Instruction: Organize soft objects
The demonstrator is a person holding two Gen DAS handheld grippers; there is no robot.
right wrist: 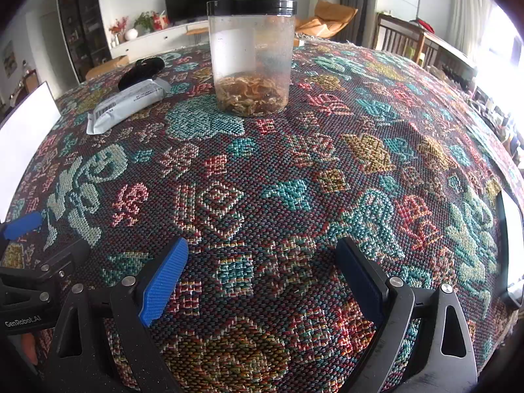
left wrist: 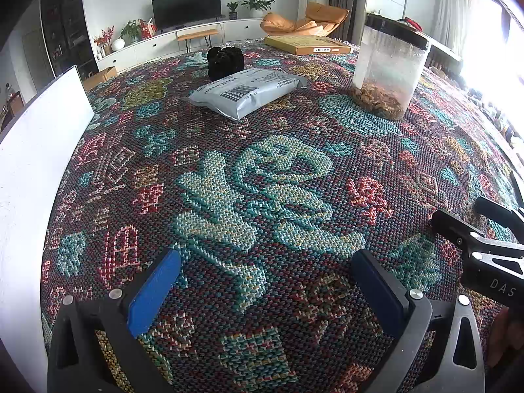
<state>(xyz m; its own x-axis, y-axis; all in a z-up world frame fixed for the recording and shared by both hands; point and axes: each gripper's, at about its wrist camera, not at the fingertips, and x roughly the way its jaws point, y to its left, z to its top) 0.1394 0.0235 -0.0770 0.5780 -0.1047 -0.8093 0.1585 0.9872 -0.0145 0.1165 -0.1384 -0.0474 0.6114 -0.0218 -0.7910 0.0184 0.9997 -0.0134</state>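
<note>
Left gripper (left wrist: 265, 281) and right gripper (right wrist: 262, 271) hover wide apart and empty above a patterned tablecloth (left wrist: 262, 170), grey mailer bag (left wrist: 244, 93) beyond.

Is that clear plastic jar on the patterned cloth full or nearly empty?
Nearly empty. The clear jar stands upright with its black lid on, and brownish dried pieces fill only the bottom layer; the rest is see-through.

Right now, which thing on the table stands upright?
The clear jar with the black lid; the grey mailer bag and the black bundle lie low.
</note>
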